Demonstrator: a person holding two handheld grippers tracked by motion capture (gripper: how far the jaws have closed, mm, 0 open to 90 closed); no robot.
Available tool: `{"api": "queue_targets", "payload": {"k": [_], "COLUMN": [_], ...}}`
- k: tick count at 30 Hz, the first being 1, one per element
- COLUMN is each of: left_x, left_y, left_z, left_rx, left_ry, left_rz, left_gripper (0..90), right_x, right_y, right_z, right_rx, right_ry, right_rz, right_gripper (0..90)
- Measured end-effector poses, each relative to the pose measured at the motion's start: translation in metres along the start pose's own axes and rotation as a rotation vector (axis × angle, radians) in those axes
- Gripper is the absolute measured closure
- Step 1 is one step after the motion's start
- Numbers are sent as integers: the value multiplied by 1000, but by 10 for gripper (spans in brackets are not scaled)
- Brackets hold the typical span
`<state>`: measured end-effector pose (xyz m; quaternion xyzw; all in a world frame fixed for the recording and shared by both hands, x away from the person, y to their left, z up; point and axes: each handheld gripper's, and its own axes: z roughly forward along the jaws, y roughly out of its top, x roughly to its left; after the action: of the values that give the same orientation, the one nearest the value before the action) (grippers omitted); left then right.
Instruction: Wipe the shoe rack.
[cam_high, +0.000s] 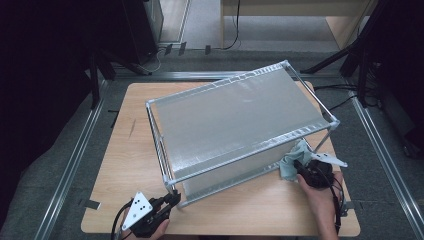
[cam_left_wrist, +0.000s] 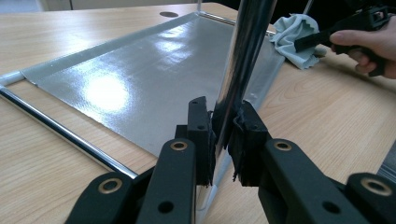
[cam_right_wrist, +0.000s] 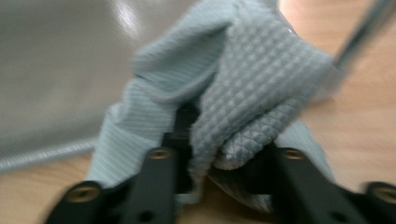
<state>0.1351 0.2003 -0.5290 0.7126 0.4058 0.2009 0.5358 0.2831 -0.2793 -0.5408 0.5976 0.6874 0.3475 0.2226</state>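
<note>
Left tongs (cam_left_wrist: 223, 135) are clenched on a shiny chrome post (cam_left_wrist: 243, 60) of the rack (cam_high: 240, 115), its front-left corner leg; the black foam pads look frayed at the edges. Right tongs (cam_right_wrist: 224, 140) have the pale blue-green cloth (cam_right_wrist: 243, 88) bunched between the jaws (frame is blurred, so I cannot tell if the pads press on it). The cloth has a waffle weave on one face and fine ribs on the other, and is crumpled into soft folds. In the high view the cloth (cam_high: 295, 160) lies on the tabletop at the rack's front-right corner, touching the lower shelf edge, with the right tongs (cam_high: 303, 171) on it.

The rack is a boxy frame of thin metal tubes with two flat grey sheets, glossy and slightly reflective; the lower sheet (cam_left_wrist: 140, 74) sits low over the tabletop.

The tabletop (cam_high: 130, 150) is light wood laminate with rounded corners. Grey floor around it, aluminium rails (cam_high: 75, 160) at both sides, black stands and cables behind, room dark at the edges.
</note>
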Motion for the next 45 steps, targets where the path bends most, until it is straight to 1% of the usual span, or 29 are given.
{"api": "queue_targets", "payload": {"k": [1,3,4,6,7,9,10,11,12,13,14,15,16,19,21,22,23,24,26,27,28,32,36,38,39,40,42,44,45], "left_x": [0,0,0,0,0,0,0,0,0,0,0,0,0,1,1,1,1,1,2,2,2,2,5,9,11,13,14,14,13], "left_y": [0,0,0,0,0,0,0,0,0,0,0,0,0,0,0,0,0,0,0,0,0,0,0,0,-1,-1,-1,-2,-2], "left_z": [0,0,0,0,0,0,0,0,0,0,0,0,0,-1,-1,-1,-1,-1,-1,-1,-1,-2,-4,-8,-9,-10,-11,-11,-11], "left_rx": [0,1,0,0,0,0,0,0,0,1,0,1,2,0,1,1,2,2,3,3,3,4,6,8,9,9,6,6,4], "left_ry": [0,1,1,0,0,1,0,1,1,0,-1,0,-1,-2,-3,-4,-3,-1,0,1,1,1,13,22,24,22,20,20,18], "left_rz": [0,0,0,-1,-1,-1,-2,-1,-2,-1,-1,2,3,0,1,1,2,-1,1,0,0,0,-5,-12,-16,-17,-18,-16,-17], "left_gripper": [795,795,795,795,795,795,795,795,795,795,795,795,796,796,796,796,796,796,796,796,796,796,796,796,795,794,793,793,793], "right_x": [-3,-9,-11,-13,-13,-7,-1,4,9,13,20,23,24,17,14,14,15,15,12,10,9,11,18,22,24,25,26,26,25], "right_y": [0,2,4,7,9,12,15,17,18,19,18,17,14,6,6,6,5,3,3,2,2,2,3,5,7,9,15,20,20], "right_z": [-4,-16,-22,-35,-38,-47,-51,-52,-51,-49,-41,-32,-23,-2,4,8,10,13,14,14,14,13,14,11,8,4,-3,-4,-2], "right_rx": [-10,-71,-97,-157,-176,-228,-259,-280,-289,-283,-241,-182,-134,-82,-73,-68,-55,-52,-53,-51,-45,-42,-38,-9,-13,-39,-107,-160,-164], "right_ry": [-2,18,14,11,2,-14,-17,-8,15,35,39,0,-40,-51,-53,-57,-57,-51,-4,12,17,7,-11,3,10,10,-12,-20,-21], "right_rz": [12,24,27,14,7,-30,-60,-87,-113,-136,-175,-189,-192,-128,-120,-119,-123,-125,-59,-35,-31,-34,-46,-49,-50,-44,-41,-33,-36], "right_gripper": [516,426,402,365,347,329,332,349,379,399,402,397,383,323,309,317,350,383,447,515,619,707,760,782,788,790,793,792,792]}}
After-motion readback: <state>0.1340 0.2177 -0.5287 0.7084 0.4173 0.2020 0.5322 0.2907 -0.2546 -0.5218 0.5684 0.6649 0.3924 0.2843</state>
